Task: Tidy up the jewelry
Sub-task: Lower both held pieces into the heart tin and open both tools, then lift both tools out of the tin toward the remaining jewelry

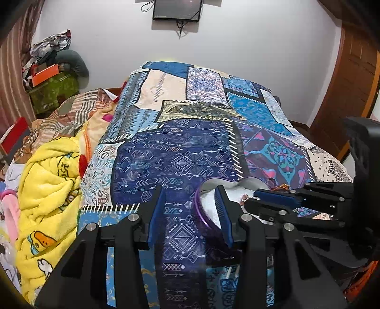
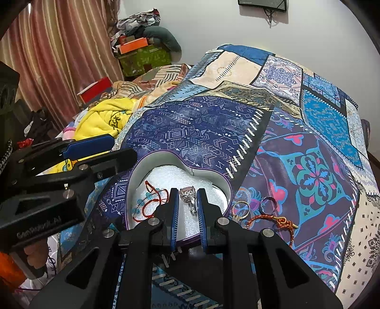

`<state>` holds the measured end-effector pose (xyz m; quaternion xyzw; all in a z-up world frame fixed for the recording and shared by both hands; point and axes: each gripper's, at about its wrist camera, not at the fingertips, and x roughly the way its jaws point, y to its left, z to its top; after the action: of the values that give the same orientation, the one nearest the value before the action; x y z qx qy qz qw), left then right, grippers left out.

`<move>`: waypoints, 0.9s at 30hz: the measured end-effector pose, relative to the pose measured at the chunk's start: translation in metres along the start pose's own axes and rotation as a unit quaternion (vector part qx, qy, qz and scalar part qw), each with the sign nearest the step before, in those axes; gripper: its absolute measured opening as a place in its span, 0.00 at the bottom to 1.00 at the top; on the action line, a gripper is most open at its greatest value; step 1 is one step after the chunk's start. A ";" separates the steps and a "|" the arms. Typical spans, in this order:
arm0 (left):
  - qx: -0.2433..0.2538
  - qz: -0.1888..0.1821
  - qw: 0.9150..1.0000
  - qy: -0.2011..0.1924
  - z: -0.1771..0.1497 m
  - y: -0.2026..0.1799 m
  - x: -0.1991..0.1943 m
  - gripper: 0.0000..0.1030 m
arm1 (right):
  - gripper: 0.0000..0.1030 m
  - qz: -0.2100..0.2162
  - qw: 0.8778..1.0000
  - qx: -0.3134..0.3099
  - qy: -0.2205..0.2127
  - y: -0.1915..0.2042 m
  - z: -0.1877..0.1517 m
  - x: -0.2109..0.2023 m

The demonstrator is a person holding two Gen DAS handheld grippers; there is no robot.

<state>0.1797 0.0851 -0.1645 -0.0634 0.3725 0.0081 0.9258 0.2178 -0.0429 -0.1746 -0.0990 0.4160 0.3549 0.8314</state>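
light: even, soft indoor | shadows: faint | edges: strong fisheye bending, dark corners | blur: slight, nearest parts

bedspread (image 2: 308,142): printed cloth | ring (image 2: 188,197): shiny metal | box lining (image 2: 166,177): white foam

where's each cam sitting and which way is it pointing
Left wrist: sits on the left gripper, facing along the patchwork bedspread toward the wall screen; its open fingers straddle the heart-shaped box rim.
Right wrist: sits on the right gripper, tilted down into the box; its fingers flank a silver ring.
Shared: box, bedspread, screen, yellow blanket, and each view shows the other gripper.
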 end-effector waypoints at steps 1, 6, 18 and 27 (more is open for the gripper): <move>-0.002 0.000 1.000 0.001 0.000 0.001 0.000 0.41 | 0.14 0.000 1.000 0.001 0.000 0.000 0.000 -0.001; -0.005 0.004 1.000 0.001 -0.001 0.003 -0.004 0.41 | 0.19 -0.003 1.000 0.003 -0.005 -0.001 -0.001 -0.007; 0.008 -0.010 1.000 0.000 -0.004 -0.020 -0.027 0.41 | 0.19 -0.029 0.999 0.028 -0.033 -0.015 -0.014 -0.052; 0.024 -0.027 0.999 0.015 -0.014 -0.047 -0.025 0.41 | 0.41 -0.060 0.995 0.071 -0.027 -0.050 -0.040 -0.070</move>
<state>0.1547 0.0374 -0.1518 -0.0513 0.3847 -0.0273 0.9212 0.1981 -0.1335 -0.1535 -0.0552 0.4108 0.2765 0.8670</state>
